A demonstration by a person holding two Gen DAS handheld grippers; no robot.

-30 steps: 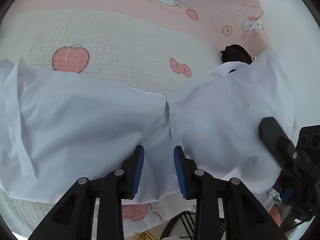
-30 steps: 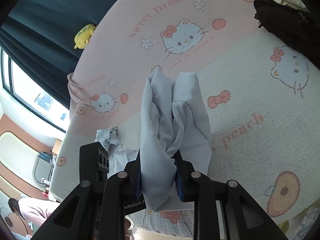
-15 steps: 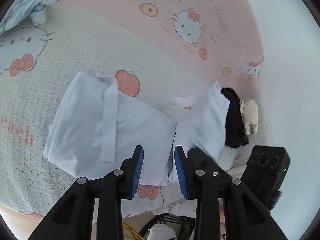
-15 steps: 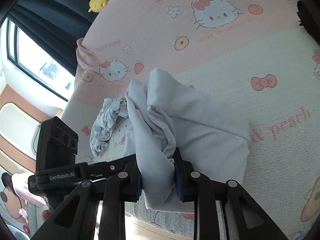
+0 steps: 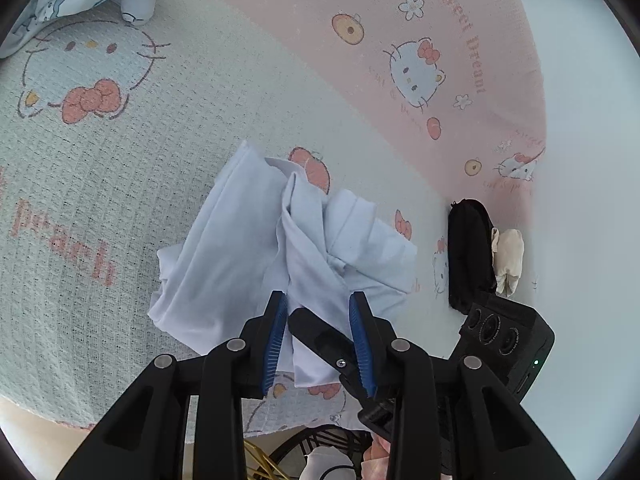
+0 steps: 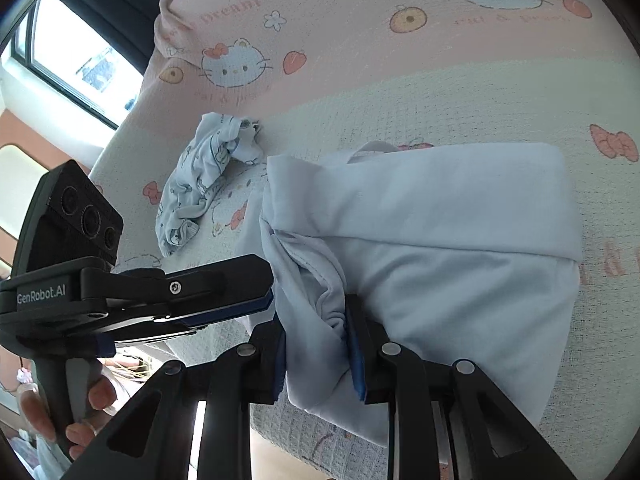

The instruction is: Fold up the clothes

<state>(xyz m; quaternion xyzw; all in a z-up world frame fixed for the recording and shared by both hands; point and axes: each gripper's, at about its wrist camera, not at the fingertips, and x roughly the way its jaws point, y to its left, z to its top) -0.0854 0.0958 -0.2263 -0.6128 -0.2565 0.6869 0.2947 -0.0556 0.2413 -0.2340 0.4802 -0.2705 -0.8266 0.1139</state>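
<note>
A bunched fold of the white garment (image 6: 460,240) is clamped between the blue pads of the right tongs (image 6: 316,354), while the rest of it is spread across the bed cover (image 6: 400,92), which is printed with cartoon cats. The left tongs (image 6: 240,296) are seen at the left, held by a hand (image 6: 72,412), their tips just beside the garment's edge. A crumpled patterned cloth (image 6: 200,176) is seen behind them, near a window (image 6: 80,60)

White garment (image 5: 240,256) now bunched smaller
</note>
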